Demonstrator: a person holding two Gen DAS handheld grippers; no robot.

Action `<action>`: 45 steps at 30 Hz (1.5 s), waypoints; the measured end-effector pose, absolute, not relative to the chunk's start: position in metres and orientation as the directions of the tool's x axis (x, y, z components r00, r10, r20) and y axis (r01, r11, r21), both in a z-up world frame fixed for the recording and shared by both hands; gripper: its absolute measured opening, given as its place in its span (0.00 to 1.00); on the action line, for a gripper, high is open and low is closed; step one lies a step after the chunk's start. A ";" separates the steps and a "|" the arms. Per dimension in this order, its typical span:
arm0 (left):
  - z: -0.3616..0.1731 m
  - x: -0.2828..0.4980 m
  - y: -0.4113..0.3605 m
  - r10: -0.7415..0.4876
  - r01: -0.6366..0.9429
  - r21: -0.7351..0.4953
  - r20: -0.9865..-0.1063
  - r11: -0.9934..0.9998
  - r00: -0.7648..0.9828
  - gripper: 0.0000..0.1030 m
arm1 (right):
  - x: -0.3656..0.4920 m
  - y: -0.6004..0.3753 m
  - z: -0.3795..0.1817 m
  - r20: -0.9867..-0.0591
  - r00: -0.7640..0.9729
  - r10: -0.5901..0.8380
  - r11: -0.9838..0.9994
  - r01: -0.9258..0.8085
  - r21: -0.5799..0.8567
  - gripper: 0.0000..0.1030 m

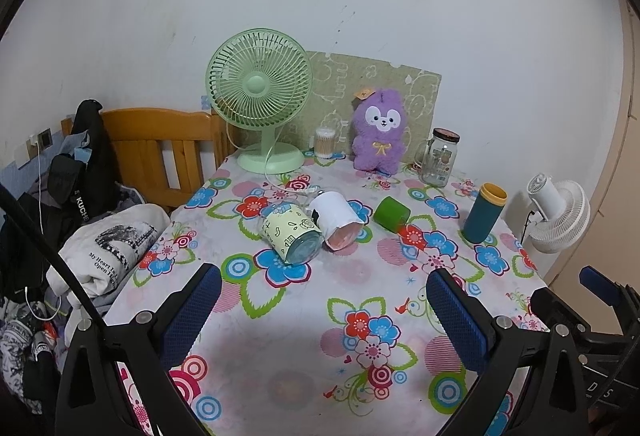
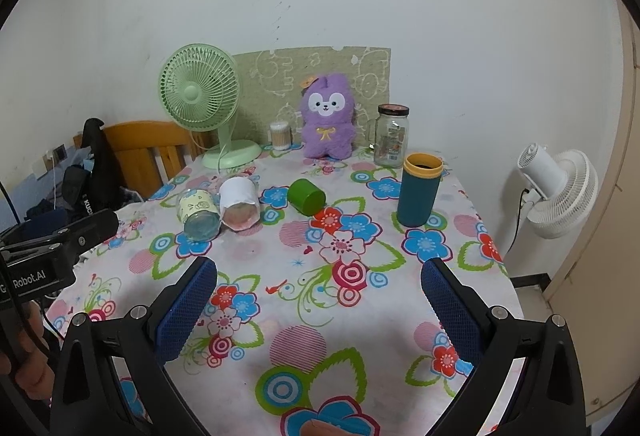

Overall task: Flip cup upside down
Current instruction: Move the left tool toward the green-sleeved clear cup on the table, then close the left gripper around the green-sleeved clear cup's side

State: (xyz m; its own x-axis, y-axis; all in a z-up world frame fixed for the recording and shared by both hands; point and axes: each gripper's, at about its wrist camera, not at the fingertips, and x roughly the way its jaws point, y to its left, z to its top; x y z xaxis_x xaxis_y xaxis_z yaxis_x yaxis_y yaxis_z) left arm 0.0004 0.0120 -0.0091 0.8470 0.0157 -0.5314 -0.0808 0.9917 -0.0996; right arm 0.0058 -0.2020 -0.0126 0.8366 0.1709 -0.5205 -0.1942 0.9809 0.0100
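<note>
I have not started the real work yet. My left tool is wide open and holds nothing. My right tool is wide open too, with nothing between its blue pads. Both hang over the near part of the desk, well apart from all the cups.

The cup I think I must flip is the blue cup with the yellow rim. It stands up straight on the right side of the desk, with its open mouth facing up. It is the only cup that stands that way, so I guess it is the one. It is nearer to my right tool than to my left one.

Three other cups lie on their sides in the middle of the desk. The green cup lies alone, a little left of the blue one. The white cup and the yellow picture cup lie side by side and seem to touch. I cannot tell if I am meant to turn those too.

At the back stand a green fan, a purple plush toy and a glass jar. They are far from the blue cup, so they should not get in my way.

So nothing is done yet. I think I have to reach out, grab the cup, turn it over and set it down on its mouth.
</note>
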 end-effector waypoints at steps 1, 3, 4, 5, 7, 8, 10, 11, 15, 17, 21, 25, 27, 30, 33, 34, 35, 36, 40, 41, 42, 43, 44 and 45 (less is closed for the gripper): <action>-0.009 0.001 0.013 0.018 -0.083 -0.099 -0.532 0.992 0.847 1.00 | 0.007 -0.201 -0.013 -0.522 0.836 0.170 0.981 -0.194 0.010 1.00; -0.011 0.001 0.014 0.019 -0.086 -0.101 -0.533 0.991 0.846 1.00 | 0.009 -0.200 -0.013 -0.525 0.833 0.173 0.981 -0.195 0.014 1.00; -0.011 0.001 0.016 0.021 -0.090 -0.103 -0.535 0.991 0.845 1.00 | 0.010 -0.199 -0.014 -0.528 0.831 0.177 0.980 -0.197 0.018 1.00; -0.012 0.002 0.018 0.023 -0.094 -0.106 -0.537 0.990 0.843 1.00 | 0.012 -0.198 -0.016 -0.532 0.827 0.180 0.980 -0.200 0.022 1.00; -0.015 0.003 0.024 0.027 -0.106 -0.114 -0.544 0.988 0.839 1.00 | 0.017 -0.196 -0.019 -0.546 0.816 0.189 0.978 -0.209 0.026 1.00; -0.017 0.004 0.027 0.030 -0.113 -0.119 -0.548 0.986 0.836 1.00 | 0.020 -0.194 -0.020 -0.553 0.811 0.191 0.976 -0.214 0.024 1.00; -0.021 0.007 0.033 0.035 -0.127 -0.127 -0.559 0.984 0.829 1.00 | 0.025 -0.189 -0.022 -0.564 0.803 0.194 0.974 -0.227 0.013 1.00; -0.023 0.008 0.036 0.039 -0.136 -0.130 -0.565 0.982 0.824 1.00 | 0.029 -0.186 -0.023 -0.567 0.800 0.196 0.972 -0.235 0.005 1.00; -0.034 0.015 0.052 0.060 -0.174 -0.137 -0.593 0.975 0.803 1.00 | 0.046 -0.170 -0.025 -0.585 0.783 0.212 0.960 -0.280 -0.026 1.00; -0.041 0.020 0.063 0.072 -0.198 -0.140 -0.612 0.970 0.788 1.00 | 0.058 -0.159 -0.026 -0.595 0.770 0.230 0.951 -0.309 -0.032 1.00; -0.055 0.035 0.084 0.083 -0.230 -0.143 -0.651 0.963 0.755 1.00 | 0.081 -0.134 -0.029 -0.619 0.731 0.287 0.926 -0.378 -0.017 1.00; -0.069 0.050 0.099 0.101 -0.246 -0.118 -0.684 0.962 0.722 1.00 | 0.114 -0.100 -0.039 -0.672 0.663 0.329 0.898 -0.439 0.007 1.00; -0.078 0.060 0.107 0.111 -0.248 -0.094 -0.706 0.964 0.699 1.00 | 0.126 -0.086 -0.044 -0.690 0.637 0.345 0.887 -0.462 0.017 1.00; -0.086 0.069 0.115 0.128 -0.242 -0.058 -0.717 0.969 0.685 1.00 | 0.142 -0.067 -0.049 -0.708 0.609 0.358 0.871 -0.490 0.018 1.00; -0.091 0.079 0.121 0.154 -0.227 -0.005 -0.719 0.974 0.678 1.00 | 0.154 -0.047 -0.055 -0.724 0.583 0.368 0.853 -0.523 0.013 1.00; -0.093 0.083 0.123 0.162 -0.221 0.012 -0.719 0.975 0.676 1.00 | 0.158 -0.041 -0.056 -0.730 0.573 0.373 0.845 -0.534 0.012 1.00; -0.093 0.086 0.125 0.167 -0.216 0.024 -0.718 0.976 0.675 1.00 | 0.160 -0.034 -0.057 -0.734 0.565 0.377 0.839 -0.544 0.012 1.00; -0.095 0.089 0.128 0.169 -0.210 0.033 -0.719 0.977 0.674 1.00 | 0.163 -0.029 -0.059 -0.738 0.558 0.381 0.833 -0.554 0.011 1.00; -0.099 0.104 0.136 0.166 -0.181 0.058 -0.726 0.982 0.667 1.00 | 0.177 -0.007 -0.068 -0.762 0.520 0.387 0.810 -0.587 0.010 1.00; -0.099 0.107 0.137 0.163 -0.170 0.065 -0.728 0.983 0.666 1.00 | 0.181 -0.001 -0.072 -0.771 0.504 0.389 0.803 -0.596 0.016 1.00; -0.100 0.110 0.138 0.164 -0.159 0.076 -0.727 0.984 0.667 1.00 | 0.182 0.002 -0.074 -0.775 0.497 0.392 0.800 -0.600 0.019 1.00; -0.102 0.114 0.138 0.162 -0.144 0.088 -0.727 0.986 0.667 1.00 | 0.185 0.006 -0.078 -0.781 0.485 0.393 0.794 -0.608 0.022 1.00; -0.103 0.118 0.139 0.148 -0.124 0.087 -0.731 0.988 0.666 1.00 | 0.188 0.011 -0.081 -0.787 0.475 0.393 0.788 -0.616 0.021 1.00; -0.105 0.123 0.140 0.126 -0.102 0.077 -0.739 0.992 0.662 1.00 | 0.190 0.014 -0.084 -0.793 0.470 0.389 0.784 -0.621 0.017 1.00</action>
